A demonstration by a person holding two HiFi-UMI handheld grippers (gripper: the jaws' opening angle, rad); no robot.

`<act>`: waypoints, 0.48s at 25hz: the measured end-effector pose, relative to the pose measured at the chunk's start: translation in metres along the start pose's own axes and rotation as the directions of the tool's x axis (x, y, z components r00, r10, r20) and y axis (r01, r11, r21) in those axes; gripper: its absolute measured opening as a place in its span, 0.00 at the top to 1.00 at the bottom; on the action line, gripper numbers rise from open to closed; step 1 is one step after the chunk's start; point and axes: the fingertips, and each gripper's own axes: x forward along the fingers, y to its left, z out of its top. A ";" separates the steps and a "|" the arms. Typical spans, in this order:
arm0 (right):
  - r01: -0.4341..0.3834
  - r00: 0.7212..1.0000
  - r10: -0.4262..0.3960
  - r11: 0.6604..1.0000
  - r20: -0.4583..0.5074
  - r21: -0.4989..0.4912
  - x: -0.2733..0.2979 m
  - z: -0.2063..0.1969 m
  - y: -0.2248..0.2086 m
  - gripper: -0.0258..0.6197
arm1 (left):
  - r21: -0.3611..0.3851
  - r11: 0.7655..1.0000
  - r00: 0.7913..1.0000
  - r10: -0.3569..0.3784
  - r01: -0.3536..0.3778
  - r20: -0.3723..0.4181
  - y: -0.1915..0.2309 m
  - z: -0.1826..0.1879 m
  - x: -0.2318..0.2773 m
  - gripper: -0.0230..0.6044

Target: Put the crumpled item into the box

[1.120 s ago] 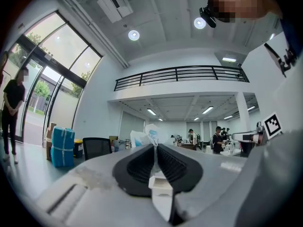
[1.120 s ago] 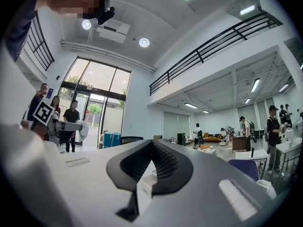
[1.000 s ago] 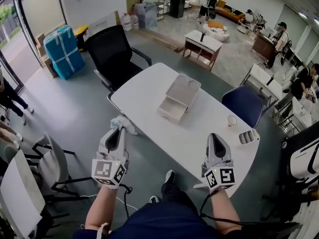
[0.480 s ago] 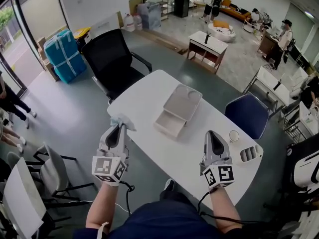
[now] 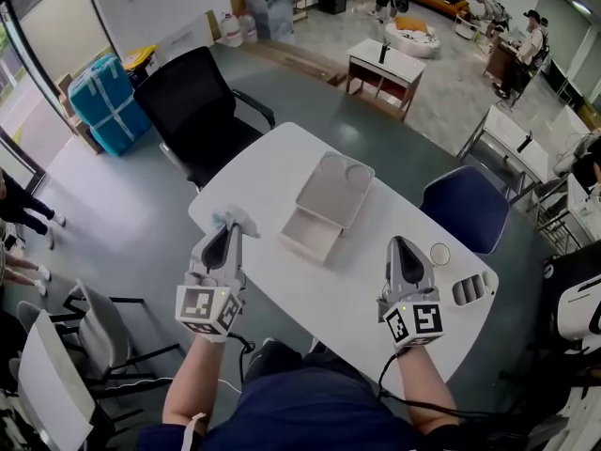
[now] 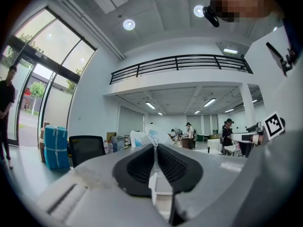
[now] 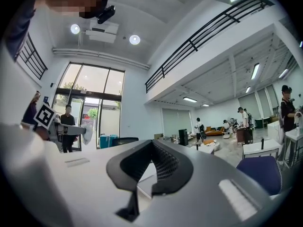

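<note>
While left hand-held gripper pinches crumpled item at table edge, right hand-held gripper sits closed.

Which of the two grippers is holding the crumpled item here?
The left gripper: its jaws pinch the pale crumpled item; the right gripper has its jaws together on nothing.

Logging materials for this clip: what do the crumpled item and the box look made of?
Crumpled item: thin, white with pale blue patches, sharply creased; likely plastic film or paper, unclear which. Box: beige, matte, smooth, with rounded corners and moulded recesses on top; probably plastic.
</note>
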 end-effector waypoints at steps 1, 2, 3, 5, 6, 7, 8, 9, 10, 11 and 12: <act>0.010 1.000 -0.010 1.000 -0.006 0.000 0.002 -0.002 -0.003 0.96 | -0.004 1.000 1.000 -0.011 0.011 -0.004 0.000 -0.002 0.007 0.92; 0.021 1.000 -0.021 1.000 -0.012 0.000 0.005 -0.006 -0.005 0.96 | -0.009 1.000 1.000 -0.024 0.024 -0.008 0.000 -0.005 0.014 0.92; 0.033 0.999 -0.033 0.999 -0.018 0.000 0.008 -0.009 -0.007 0.96 | -0.012 0.999 0.999 -0.038 0.038 -0.014 0.000 -0.009 0.021 0.92; 0.057 0.998 -0.057 0.998 -0.027 0.002 0.015 -0.015 -0.010 0.96 | -0.016 0.998 0.997 -0.068 0.067 -0.030 0.000 -0.018 0.037 0.92; 0.070 0.997 -0.070 0.998 -0.030 0.004 0.018 -0.016 -0.011 0.96 | -0.016 0.996 0.996 -0.085 0.084 -0.039 -0.001 -0.021 0.045 0.92; 0.085 0.996 -0.085 0.996 -0.033 0.006 0.020 -0.017 -0.011 0.96 | -0.015 0.994 0.993 -0.105 0.104 -0.049 -0.002 -0.024 0.053 0.92; 0.101 0.994 -0.101 0.995 -0.037 0.007 0.021 -0.017 -0.012 0.96 | -0.014 0.992 0.990 -0.127 0.127 -0.061 -0.004 -0.027 0.061 0.92; 0.118 0.992 -0.117 0.993 -0.042 0.008 0.022 -0.017 -0.012 0.96 | -0.013 0.989 0.986 -0.150 0.149 -0.075 -0.005 -0.030 0.070 0.92; 0.132 0.990 -0.131 0.991 -0.046 0.009 0.025 -0.018 -0.013 0.96 | -0.010 0.985 0.981 -0.170 0.170 -0.090 -0.006 -0.035 0.079 0.92; 0.144 0.988 -0.143 0.990 -0.049 0.010 0.028 -0.020 -0.013 0.96 | -0.007 0.982 0.976 -0.189 0.190 -0.107 -0.006 -0.040 0.088 0.92; 0.154 0.987 -0.154 0.988 -0.053 0.010 0.030 -0.022 -0.014 0.96 | -0.004 0.978 0.970 -0.207 0.208 -0.123 -0.006 -0.045 0.097 0.92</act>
